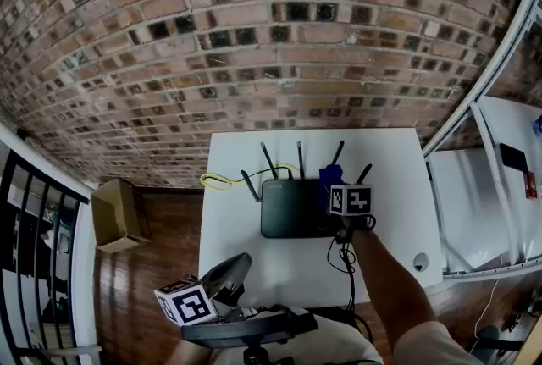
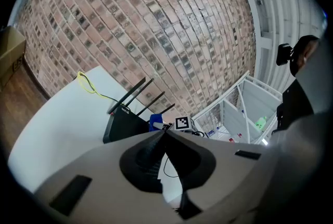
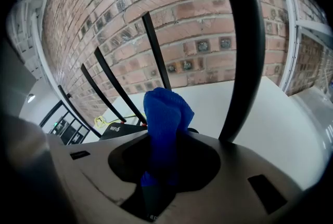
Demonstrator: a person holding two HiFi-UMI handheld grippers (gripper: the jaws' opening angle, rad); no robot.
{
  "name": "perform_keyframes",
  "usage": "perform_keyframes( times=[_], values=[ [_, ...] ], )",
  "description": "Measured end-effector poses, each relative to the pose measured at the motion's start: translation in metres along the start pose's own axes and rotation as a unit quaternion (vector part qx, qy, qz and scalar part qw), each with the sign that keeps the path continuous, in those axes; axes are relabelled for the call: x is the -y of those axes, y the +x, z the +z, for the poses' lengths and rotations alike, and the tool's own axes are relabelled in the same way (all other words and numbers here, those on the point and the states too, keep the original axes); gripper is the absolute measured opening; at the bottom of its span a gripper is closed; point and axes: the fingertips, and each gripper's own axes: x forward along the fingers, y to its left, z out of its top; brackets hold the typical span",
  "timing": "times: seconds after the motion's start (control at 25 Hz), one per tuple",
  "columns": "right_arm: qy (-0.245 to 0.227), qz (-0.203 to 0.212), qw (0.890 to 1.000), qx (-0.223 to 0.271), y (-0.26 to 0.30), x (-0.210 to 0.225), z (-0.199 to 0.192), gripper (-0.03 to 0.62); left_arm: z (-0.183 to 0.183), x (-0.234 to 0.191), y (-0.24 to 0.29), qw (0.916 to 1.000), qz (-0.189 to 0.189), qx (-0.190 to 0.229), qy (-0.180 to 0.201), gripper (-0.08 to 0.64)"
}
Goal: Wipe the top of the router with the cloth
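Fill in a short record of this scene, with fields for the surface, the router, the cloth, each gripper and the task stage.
surface: white table against a brick wall
router: black, flat on the table, antennas up, yellow cable behind its left side
cloth: blue, bunched
right gripper: shut on the cloth, above the router's back right corner
left gripper: shut, empty, near the table's front edge
task stage: cloth at the router top; contact unclear

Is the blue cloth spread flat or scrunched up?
Scrunched up: the blue cloth stands bunched in a lump, pinched in the right tool.
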Motion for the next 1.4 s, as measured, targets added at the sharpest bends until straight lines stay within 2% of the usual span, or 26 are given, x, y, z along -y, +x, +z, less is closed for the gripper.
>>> perform_keyframes(
  times=[0.2, 0.36, 0.56, 0.72, 0.92, 1.08, 1.4],
  values=[
    [-0.009, -0.019, 1.000, -0.017, 0.004, -0.001, -0.005, 0.141, 0.000, 0.000, -0.002, 1.0000, 0.001, 0.003, -0.005, 0.002],
    [-0.011, -0.019, 1.000, -0.010, -0.004, -0.008, -0.001, 0.143, 0.001, 0.001, -0.002, 1.0000, -0.003, 0.004, -0.005, 0.002],
    [-0.053, -0.002, 0.998, 0.043, -0.028, -0.038, 0.030, 0.141, 0.003, 0.002, -0.001, 1.0000, -0.004, 0.005, -0.003, 0.002],
    [-0.098, 0.020, 0.989, 0.108, -0.054, -0.071, 0.074, 0.141, 0.006, 0.003, 0.000, 0.9999, -0.005, 0.009, 0.002, 0.002],
    [-0.096, 0.042, 0.981, 0.162, -0.074, -0.097, 0.117, 0.141, 0.006, -0.001, -0.003, 0.9999, -0.007, 0.012, -0.003, 0.002],
    [-0.093, 0.049, 0.982, 0.159, -0.069, -0.104, 0.125, 0.141, 0.007, -0.003, -0.008, 0.9998, -0.003, 0.017, -0.005, 0.002],
    [-0.090, 0.032, 0.989, 0.114, -0.041, -0.096, 0.096, 0.141, 0.009, -0.011, -0.018, 0.9996, 0.005, 0.027, -0.009, 0.002]
  ],
)
